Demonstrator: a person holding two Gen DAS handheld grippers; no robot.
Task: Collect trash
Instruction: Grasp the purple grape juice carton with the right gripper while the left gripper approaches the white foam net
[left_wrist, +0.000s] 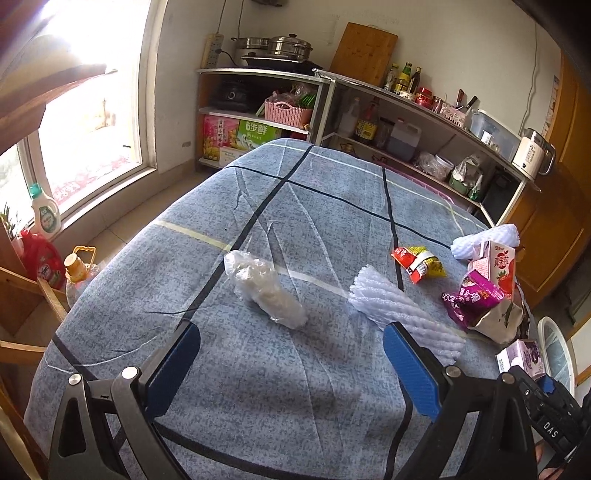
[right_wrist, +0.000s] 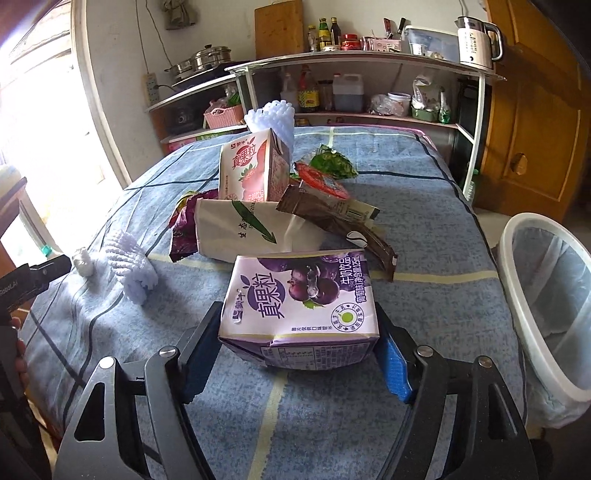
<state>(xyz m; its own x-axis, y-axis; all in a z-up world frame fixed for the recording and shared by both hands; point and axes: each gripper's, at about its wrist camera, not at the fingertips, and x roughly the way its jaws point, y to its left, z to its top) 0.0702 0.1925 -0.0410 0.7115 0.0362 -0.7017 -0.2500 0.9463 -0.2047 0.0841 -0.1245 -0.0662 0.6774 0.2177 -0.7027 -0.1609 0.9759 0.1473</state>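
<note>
My right gripper is shut on a purple milk carton, held above the blue cloth table. The carton also shows in the left wrist view. Behind it lies a heap: a pink milk carton, a white paper bag, a purple wrapper, a brown wrapper. My left gripper is open and empty, just short of a crumpled clear plastic bag. A white foam net lies to its right, with a red-yellow snack wrapper beyond.
A white bin with a clear liner stands at the table's right edge. Kitchen shelves with bottles and pots line the far wall. Detergent bottles stand on the floor by the window at left. A second foam net lies far right.
</note>
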